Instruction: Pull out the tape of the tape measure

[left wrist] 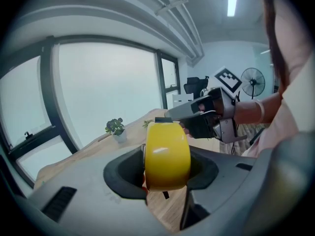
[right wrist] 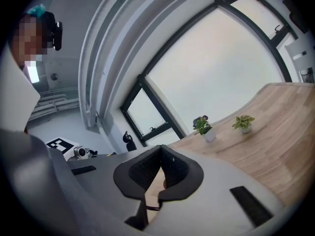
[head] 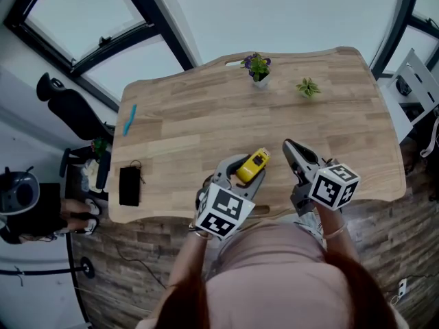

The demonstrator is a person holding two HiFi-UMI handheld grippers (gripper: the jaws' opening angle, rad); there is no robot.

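A yellow tape measure [head: 254,164] is held above the near edge of the wooden table [head: 206,115], with my left gripper [head: 247,169] shut on it. In the left gripper view the yellow case [left wrist: 167,154] sits edge-on between the two black pads. My right gripper [head: 289,145] is just to the right of it, jaws shut. From the left gripper view its tips [left wrist: 172,115] reach up to the black top of the case. No drawn-out tape shows. In the right gripper view the pads [right wrist: 160,168] meet, and I cannot tell whether anything thin is pinched.
Two small potted plants [head: 258,67] [head: 308,87] stand at the table's far edge. A blue pen-like thing [head: 129,119] and a black pouch [head: 129,186] lie at the left end. A black chair [head: 68,108] is beside the table's left side.
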